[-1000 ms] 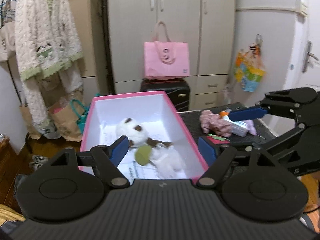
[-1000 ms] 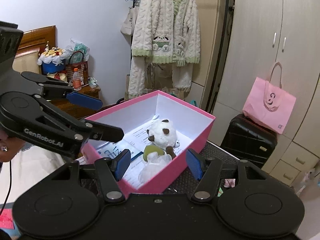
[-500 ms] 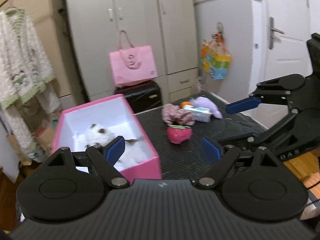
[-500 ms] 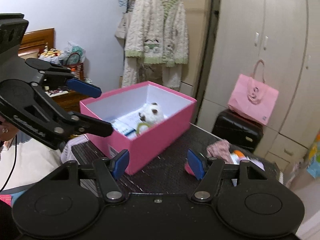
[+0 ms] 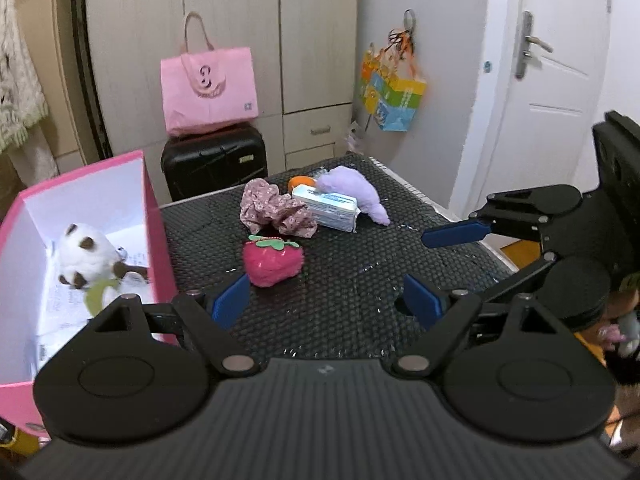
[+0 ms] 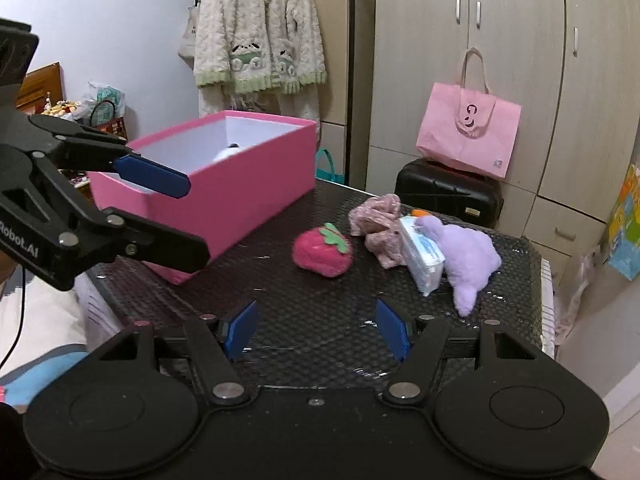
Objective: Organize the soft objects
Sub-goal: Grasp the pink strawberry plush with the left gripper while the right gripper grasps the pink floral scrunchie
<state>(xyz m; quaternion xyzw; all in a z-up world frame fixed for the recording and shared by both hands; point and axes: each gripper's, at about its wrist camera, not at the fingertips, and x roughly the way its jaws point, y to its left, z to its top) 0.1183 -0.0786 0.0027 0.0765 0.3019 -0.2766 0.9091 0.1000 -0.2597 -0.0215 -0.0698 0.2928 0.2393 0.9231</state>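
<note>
A: Jaws on both tools stand apart with nothing between them. Left gripper (image 5: 326, 300) has just been opening further, over bare mat; right gripper (image 6: 316, 330) is spread and empty too.

B: Noted. Location of the soft things?

A: Nearest is the strawberry plush (image 5: 273, 262), lying on the black mat (image 5: 360, 312) just ahead of the left tool's near finger, not touching it. Beyond it sits a crumpled floral cloth (image 5: 276, 214), and against that a tissue pack (image 5: 326, 213) with the purple plush (image 5: 358, 192) leaning on it. Something orange (image 5: 301, 181) shows behind the pack; what it is cannot be told.

B: And what is already put away?

A: One white and brown plush (image 5: 90, 256) lies inside the pink box (image 5: 158, 236), on some papers. The box stands at the mat's left edge, open-topped.

B: So progress?

A: Judged early to midway: one item boxed, at least three soft items left out on the mat. The strawberry looks like the next candidate, being closest to both tools.

B: Surroundings?

A: Behind the table stand a black suitcase (image 5: 214, 166) with a pink bag (image 5: 209, 88) on top, then cupboards (image 5: 224, 36). A fleecy robe (image 6: 260, 28) hangs behind the box in the right wrist view.
</note>
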